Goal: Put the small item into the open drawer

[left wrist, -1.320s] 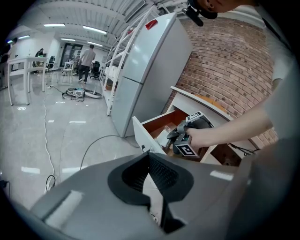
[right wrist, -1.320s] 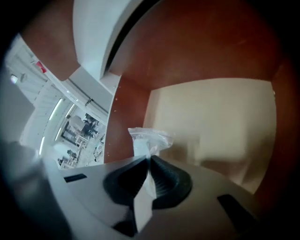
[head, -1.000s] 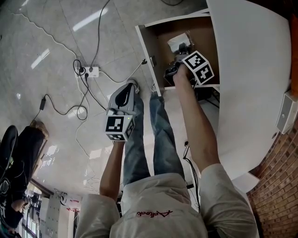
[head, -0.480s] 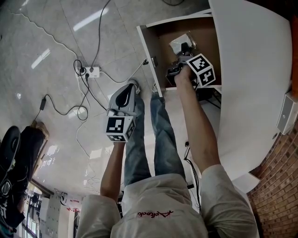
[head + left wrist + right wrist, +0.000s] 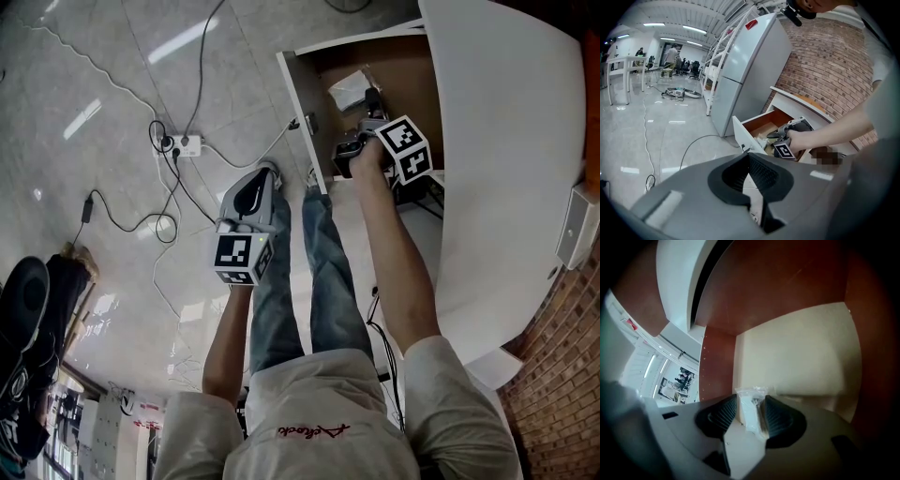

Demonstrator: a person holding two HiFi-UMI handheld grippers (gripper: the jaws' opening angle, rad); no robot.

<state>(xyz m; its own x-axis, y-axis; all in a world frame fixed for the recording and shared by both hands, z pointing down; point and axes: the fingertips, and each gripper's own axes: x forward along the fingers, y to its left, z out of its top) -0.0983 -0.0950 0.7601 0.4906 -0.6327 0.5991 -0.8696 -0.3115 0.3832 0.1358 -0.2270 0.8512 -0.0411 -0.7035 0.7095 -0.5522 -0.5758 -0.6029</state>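
The small item is a clear plastic bag (image 5: pixel 348 89) with small parts in it, lying on the pale floor of the open drawer (image 5: pixel 302 94). In the right gripper view the bag (image 5: pixel 751 409) sits between the spread jaws of my right gripper (image 5: pixel 750 412). Those jaws are opening and the pads do not press on it. Seen from the head, my right gripper (image 5: pixel 370 103) reaches into the drawer just behind the bag. My left gripper (image 5: pixel 255 183) hangs over the floor left of the drawer, shut and holding nothing. From the left gripper view the drawer (image 5: pixel 743 133) appears beyond that gripper (image 5: pixel 750 171).
A white tabletop (image 5: pixel 506 141) overhangs the drawer on the right. A power strip (image 5: pixel 183 143) and cables lie on the tiled floor to the left. The person's legs (image 5: pixel 300 281) stand below the drawer front. A white cabinet (image 5: pixel 745 70) stands by a brick wall.
The right gripper's jaws have spread and let go of the bag, which now lies in the drawer. The right gripper has drawn back slightly toward the person. The left gripper has not moved.
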